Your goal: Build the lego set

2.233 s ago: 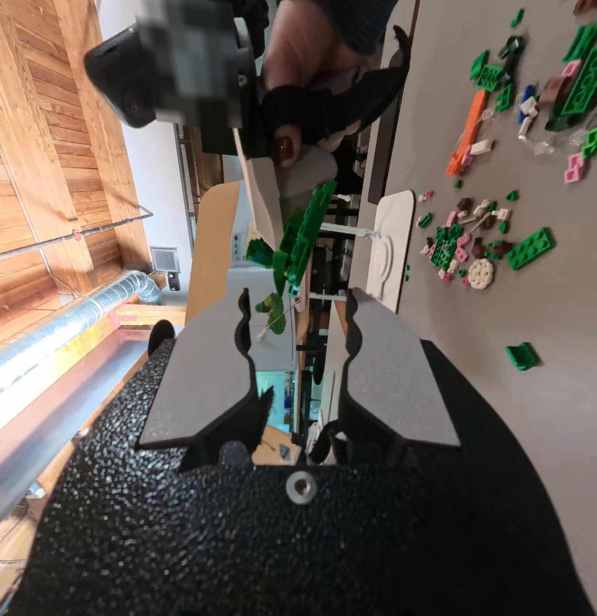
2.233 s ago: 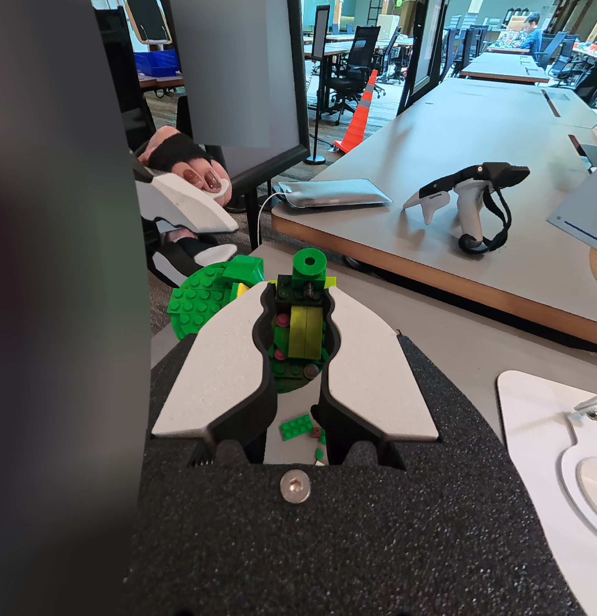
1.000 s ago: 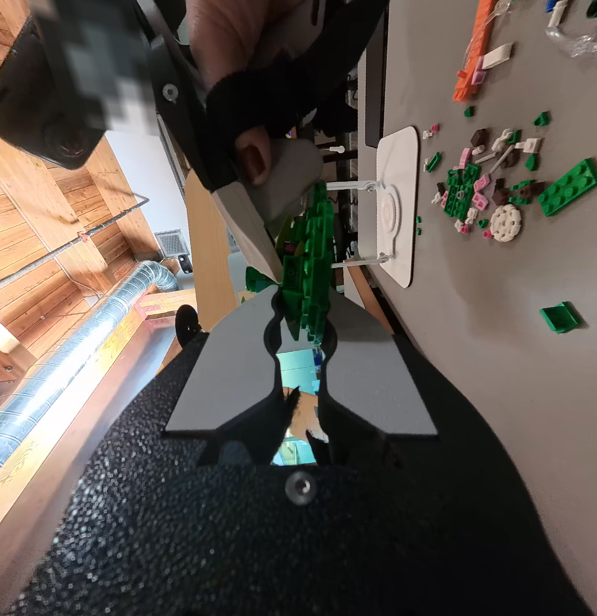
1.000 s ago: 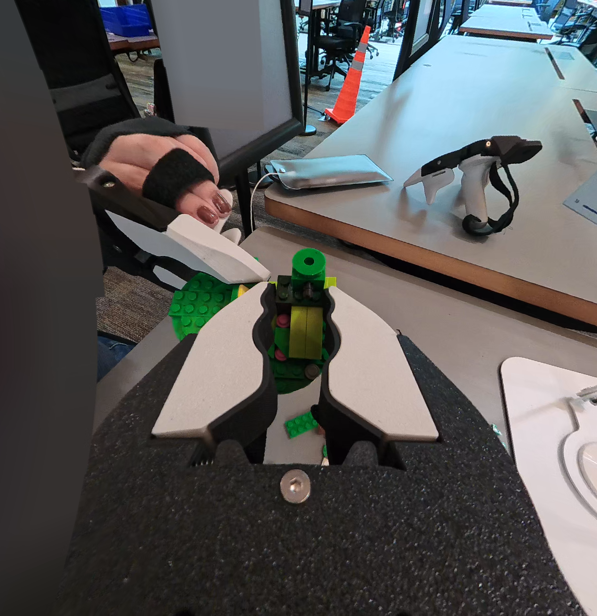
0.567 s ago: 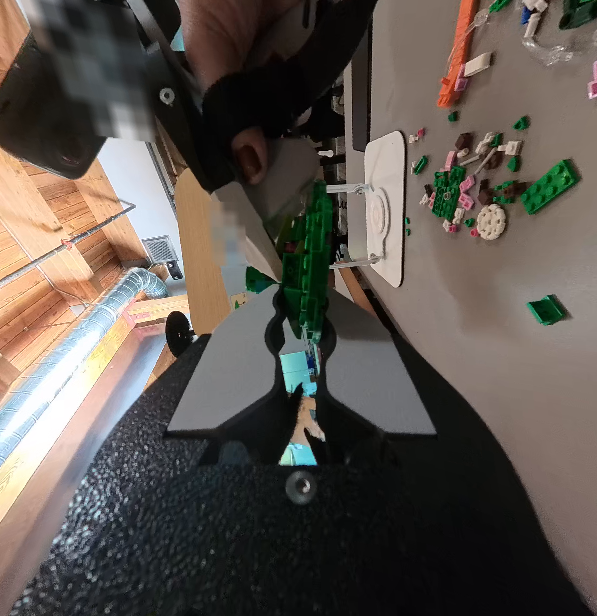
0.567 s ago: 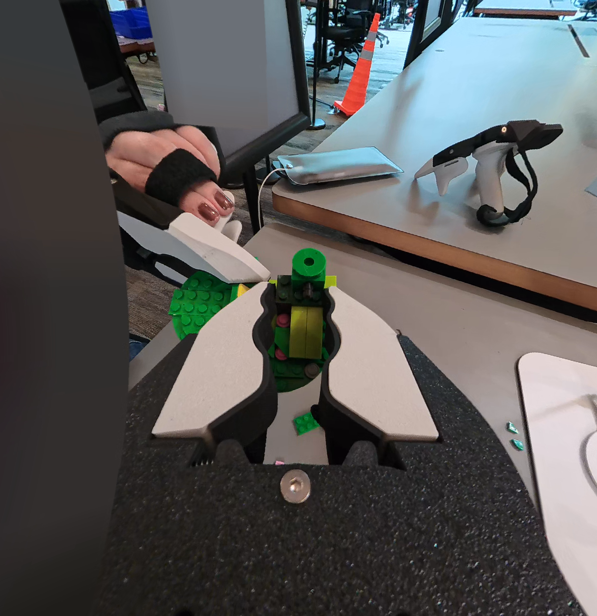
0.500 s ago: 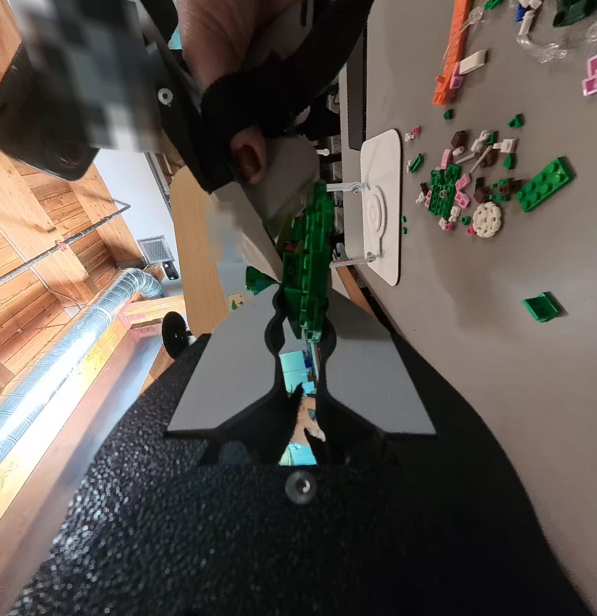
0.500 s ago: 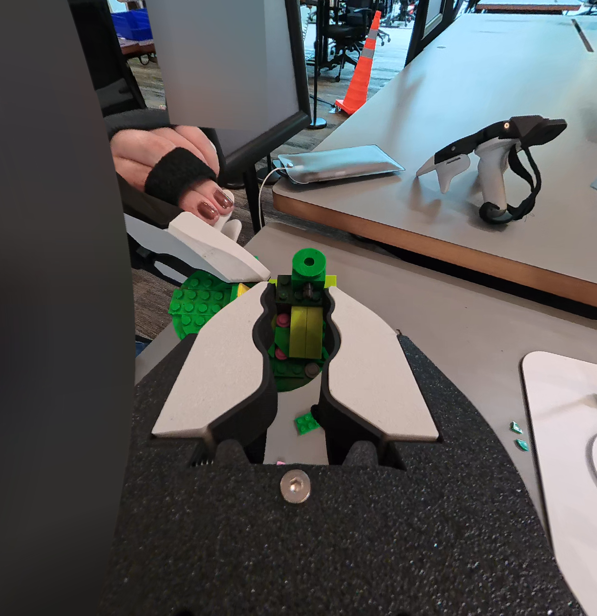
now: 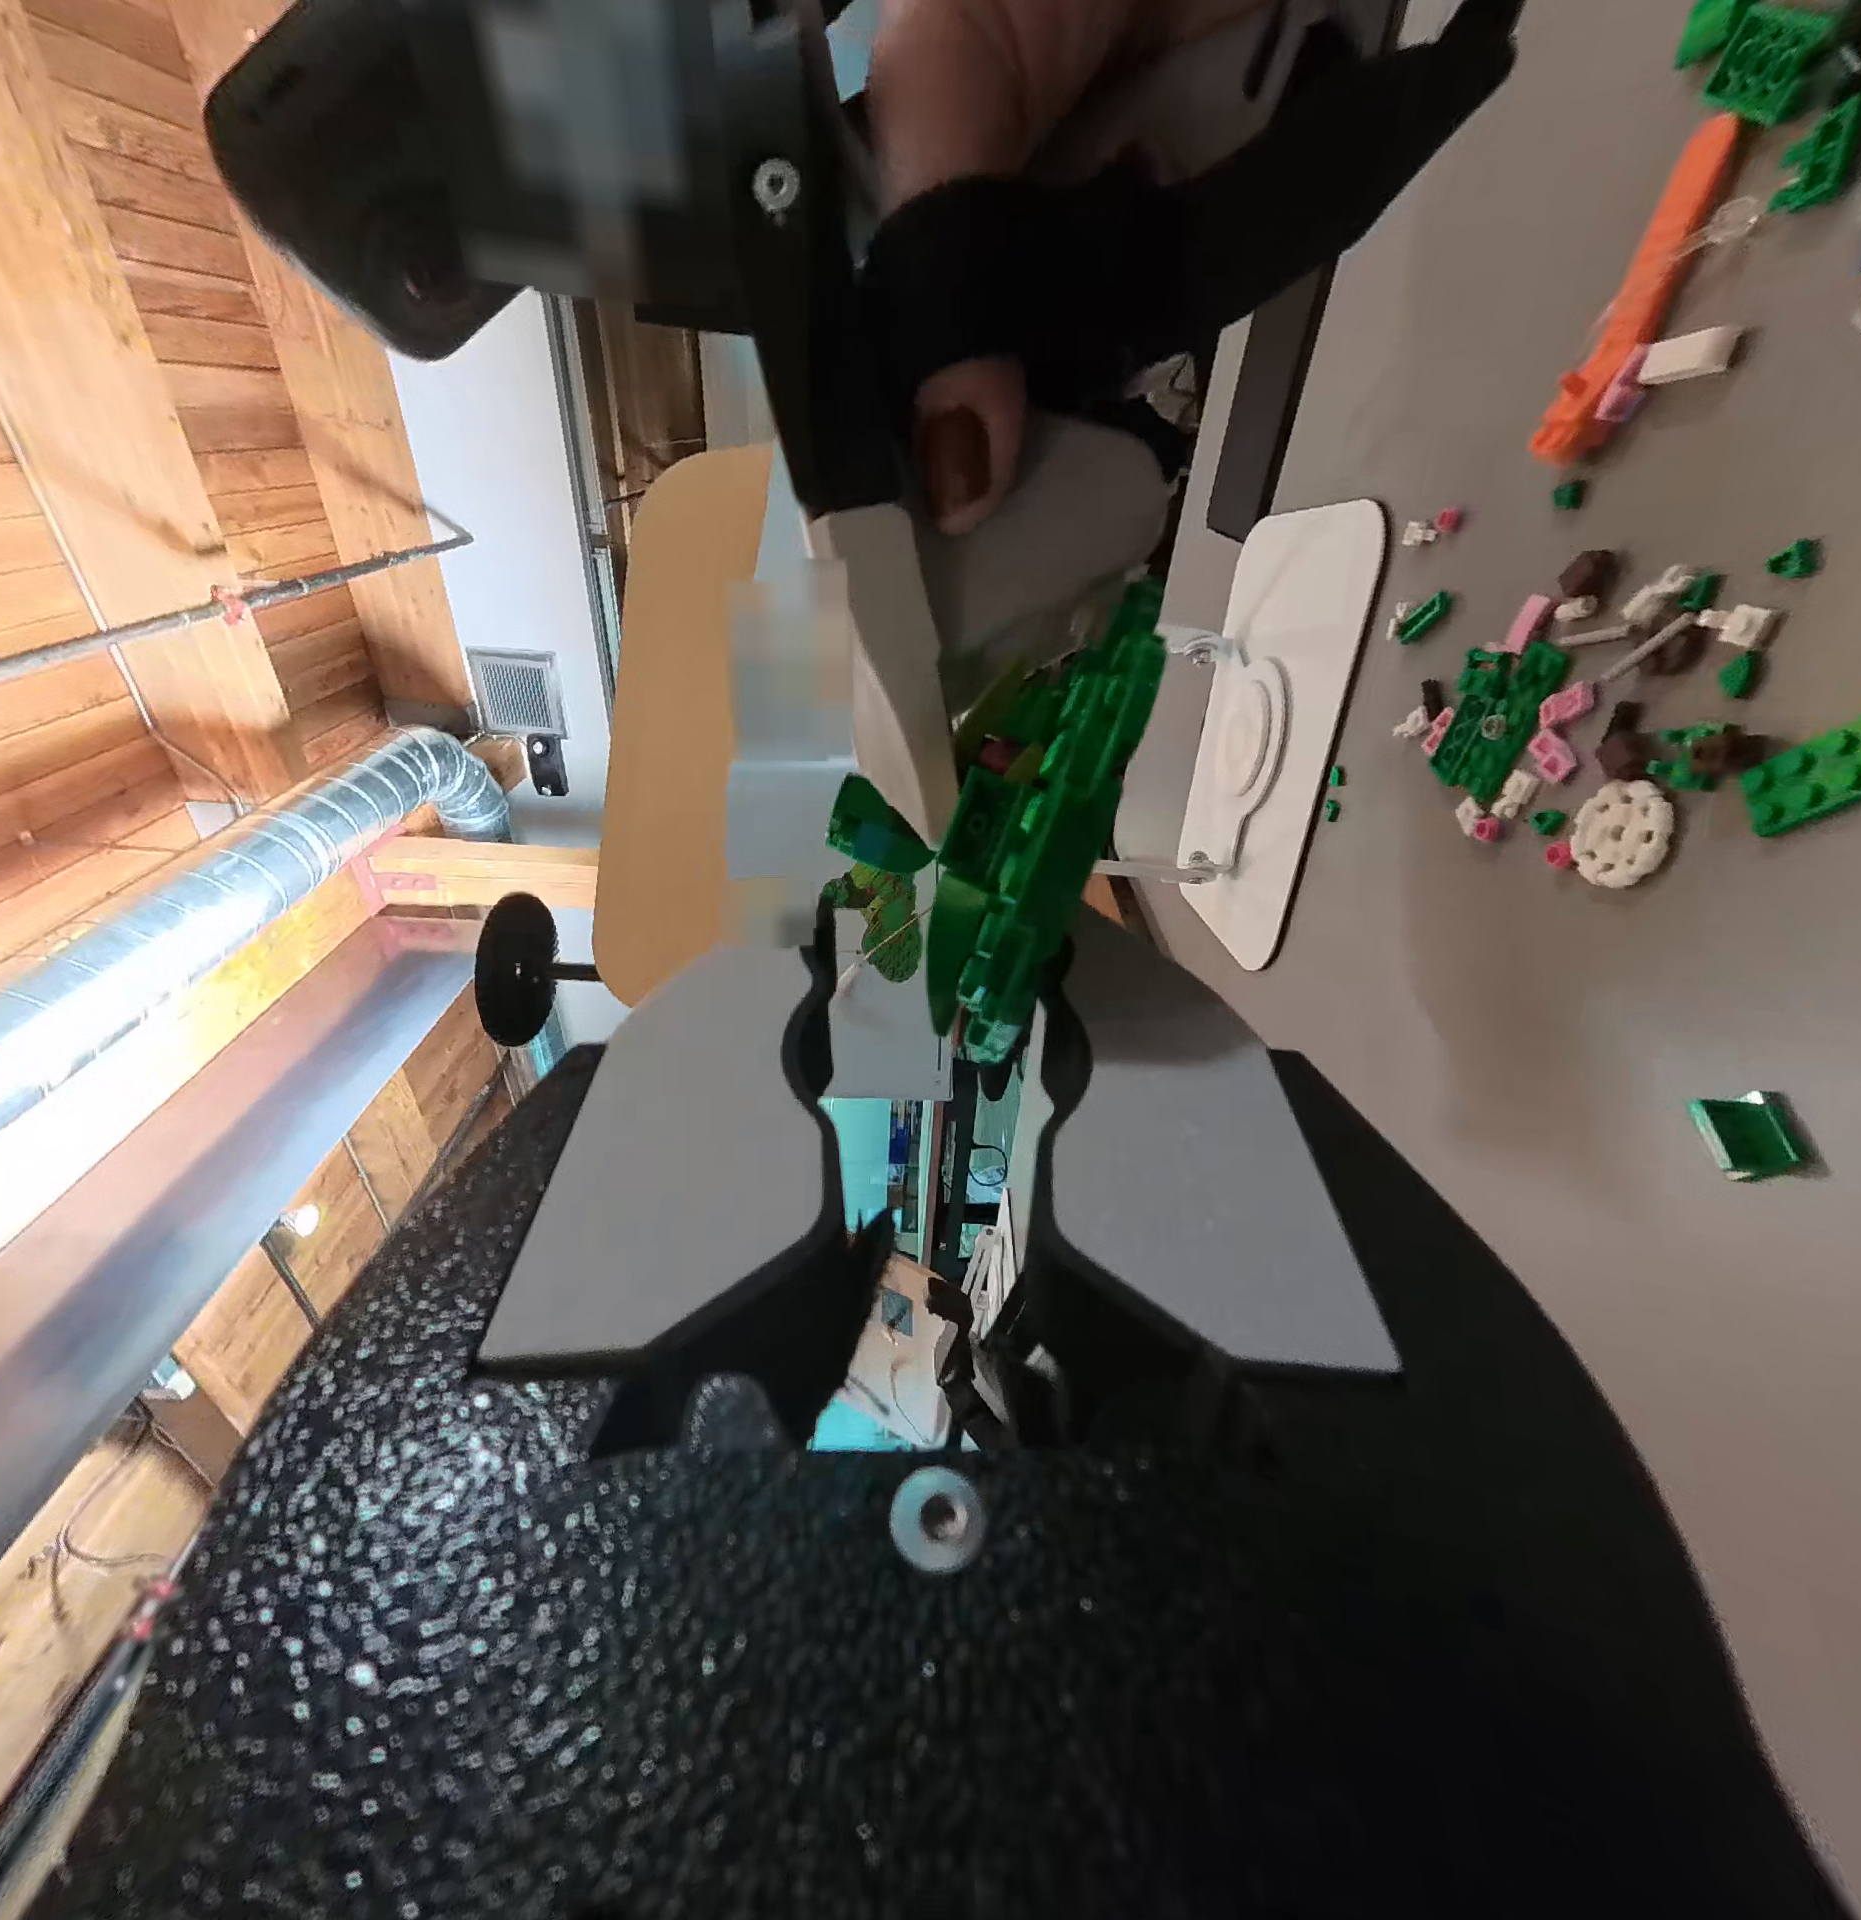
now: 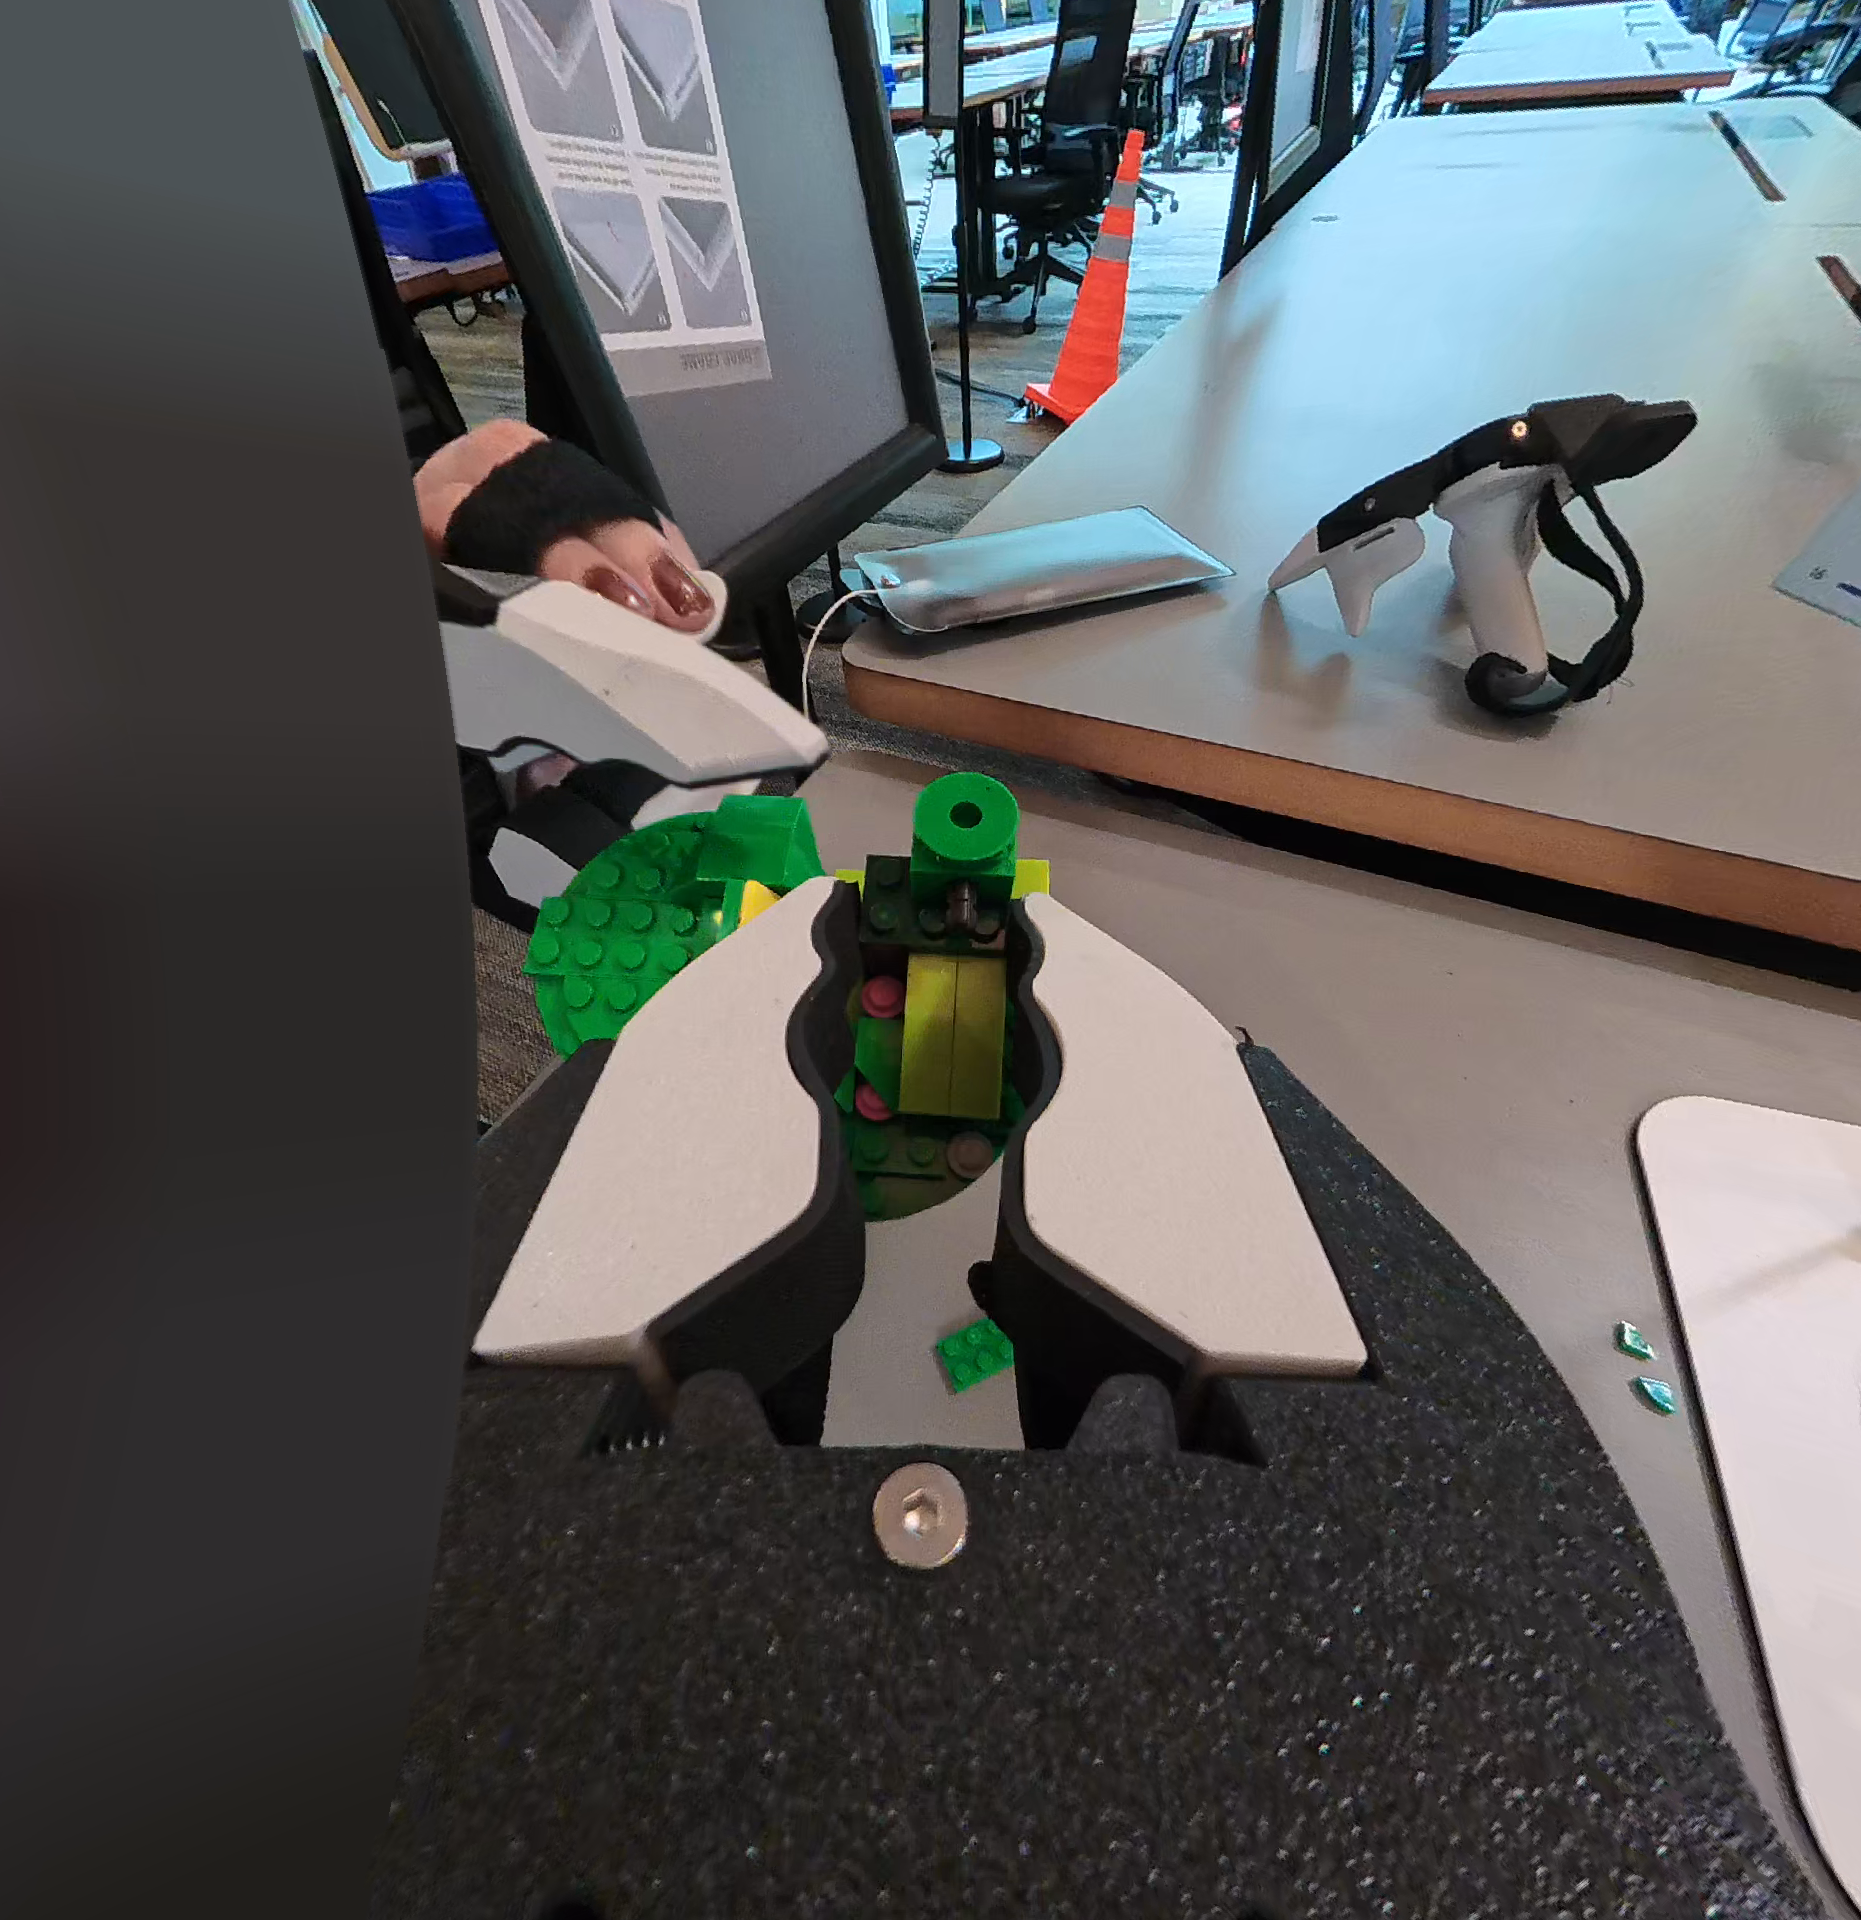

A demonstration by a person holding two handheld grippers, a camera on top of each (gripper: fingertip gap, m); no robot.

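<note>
The right claw (image 10: 926, 977) is clamped on the green lego model (image 10: 931, 1029) above the worktop (image 10: 1425, 1039); the left claw (image 9: 931, 1023) stands apart, seemingly just off the round plate's (image 10: 614, 935) edge. Next comes a fresh piece.

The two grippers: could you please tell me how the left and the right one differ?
The left gripper stands open, clamping nothing; the right gripper is shut on the green lego model. The left gripper is rolled sideways to the table; the right gripper is level. Both point at the model.
</note>
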